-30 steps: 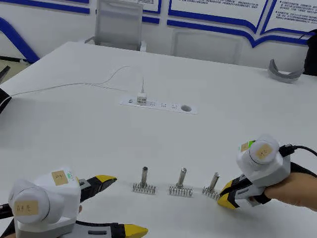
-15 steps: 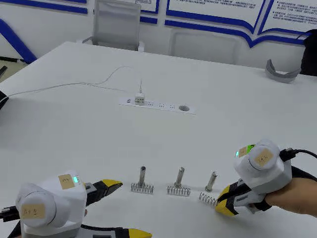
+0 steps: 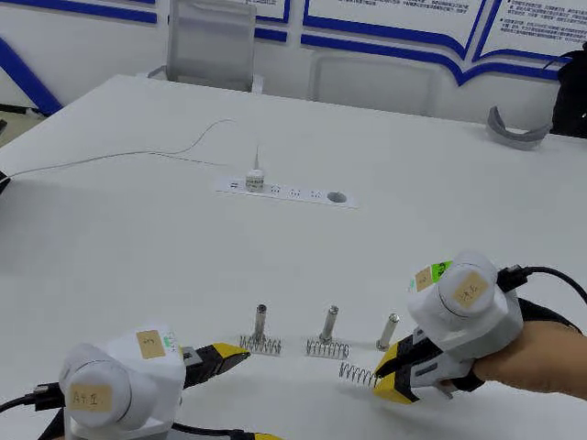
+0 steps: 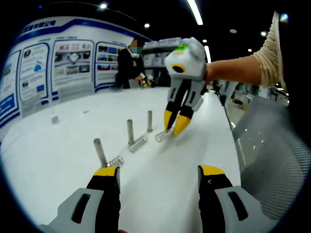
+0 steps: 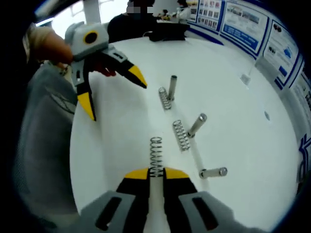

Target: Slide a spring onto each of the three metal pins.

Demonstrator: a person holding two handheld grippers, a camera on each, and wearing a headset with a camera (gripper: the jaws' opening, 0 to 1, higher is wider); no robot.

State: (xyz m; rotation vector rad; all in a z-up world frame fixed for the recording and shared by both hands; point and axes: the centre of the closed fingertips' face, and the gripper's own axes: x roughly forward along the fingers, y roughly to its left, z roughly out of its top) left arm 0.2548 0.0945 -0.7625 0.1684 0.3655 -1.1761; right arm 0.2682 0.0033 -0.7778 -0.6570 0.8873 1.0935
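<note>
L gripper (image 4: pixel 158 172) at near left, jaws wide apart, nothing held. Parked short of the row, prob. to stay clear yet ready to steady a pin.

Next along, left pin (image 3: pixel 260 318) upright on table (image 3: pixel 138 229), bare. At its foot on near side, left spring (image 3: pixel 261 345), flat, long axis left-right.

Same at mid pin (image 3: pixel 327 324): upright, bare, w/ mid spring (image 3: pixel 327 349) flat just beside its base, axis left-right. Laid out one per pin, presumably for easy pickup.

Right pin (image 3: pixel 389 331) upright, bare.

Just near of it, third spring (image 5: pixel 155 153) pinched by one end in R gripper (image 5: pixel 155 174), jaws closed down on the last coils. Sticks straight out along the jaw line. In head view, axis approx left-right, about level, free end pointing left toward mid spring. Cannot tell if free end touches table. End grip prob. chosen to leave the open bore free for a pin tip.

Judgement: axis must go from level to upright, over right pin, before threading.
</note>
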